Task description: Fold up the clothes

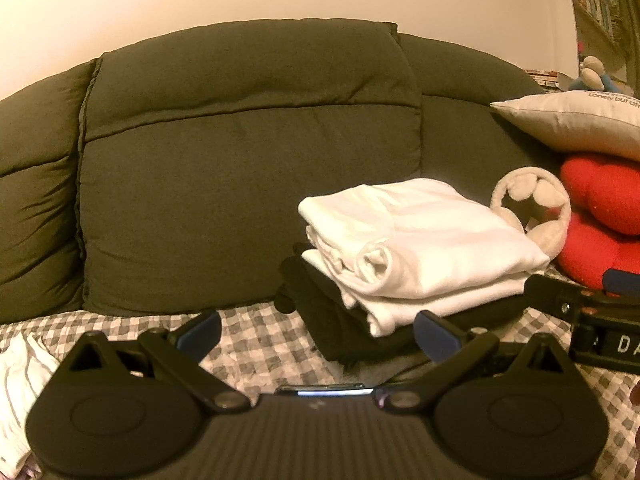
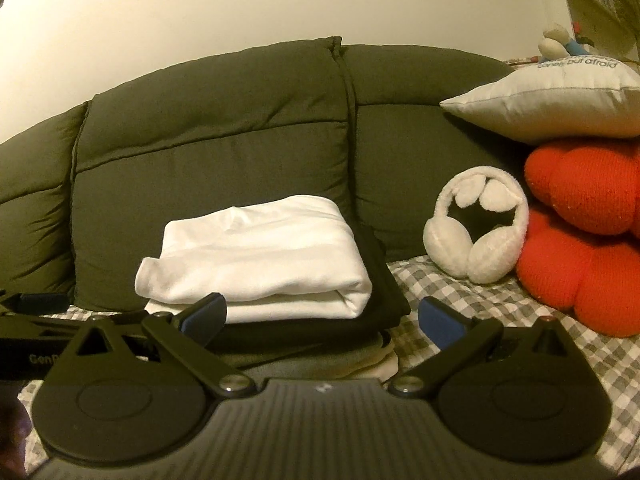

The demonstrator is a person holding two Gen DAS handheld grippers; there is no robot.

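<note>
A stack of folded clothes rests on the checked bedcover against the dark cushions: a folded white garment [image 1: 416, 248] [image 2: 260, 256] on top, a black garment [image 1: 340, 320] [image 2: 384, 292] under it, and grey and cream layers [image 2: 360, 360] at the bottom. My left gripper [image 1: 318, 334] is open and empty, just in front of and left of the stack. My right gripper [image 2: 322, 322] is open and empty, its fingers standing before the stack's front edge. The right gripper's body [image 1: 592, 320] shows at the right of the left wrist view. An unfolded white garment [image 1: 20, 392] lies at the far left.
Dark green cushions [image 1: 248, 184] [image 2: 208, 152] back the bed. White fluffy earmuffs [image 2: 476, 228] [image 1: 532, 208] stand right of the stack. A red plush cushion [image 2: 580, 232] [image 1: 600, 220] and a white printed pillow [image 2: 552, 100] [image 1: 576, 124] pile up at the right. Checked cover [image 2: 500, 304].
</note>
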